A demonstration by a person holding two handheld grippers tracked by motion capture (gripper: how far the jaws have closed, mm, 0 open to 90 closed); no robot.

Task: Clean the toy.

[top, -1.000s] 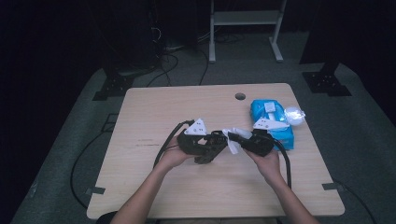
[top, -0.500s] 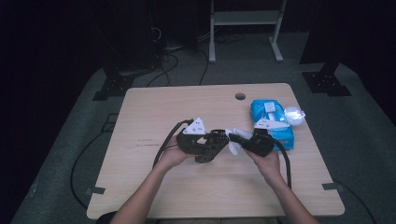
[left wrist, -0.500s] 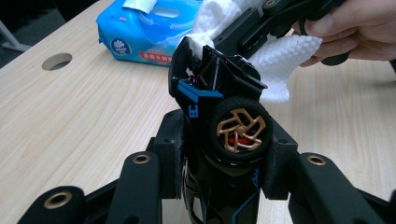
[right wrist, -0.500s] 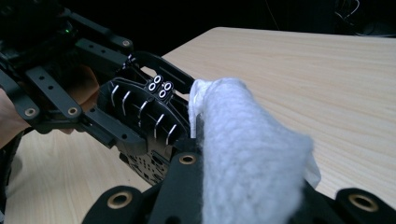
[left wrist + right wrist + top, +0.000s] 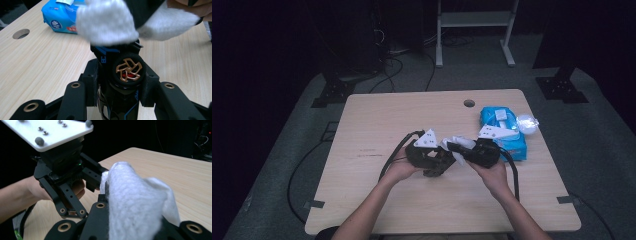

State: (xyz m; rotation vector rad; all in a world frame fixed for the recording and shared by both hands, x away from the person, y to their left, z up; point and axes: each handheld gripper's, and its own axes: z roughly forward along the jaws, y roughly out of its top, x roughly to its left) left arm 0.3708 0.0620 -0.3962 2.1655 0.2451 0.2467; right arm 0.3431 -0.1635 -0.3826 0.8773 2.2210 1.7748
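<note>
My left gripper [image 5: 439,161] is shut on a black gadget [image 5: 126,72] with blue trim and a round gold-spoked opening, held above the table near its middle. My right gripper [image 5: 458,150] faces it from the right, shut on a white wipe [image 5: 457,142]. That wipe [image 5: 107,22] presses against the far end of the gadget in the left gripper view. In the right gripper view the wipe [image 5: 135,202] bulges out between my jaws and hides their tips, with the left gripper [image 5: 67,170] just beyond it.
A blue pack of wipes [image 5: 503,131] lies at the table's right edge, behind my right hand, and appears again as the pack [image 5: 61,18]. A round hole [image 5: 469,103] sits near the wooden table's [image 5: 377,125] far edge. Cables trail from both grippers.
My right gripper has lifted slightly with the wipe, sliding it over the gadget's end. The left gripper has stayed still.
</note>
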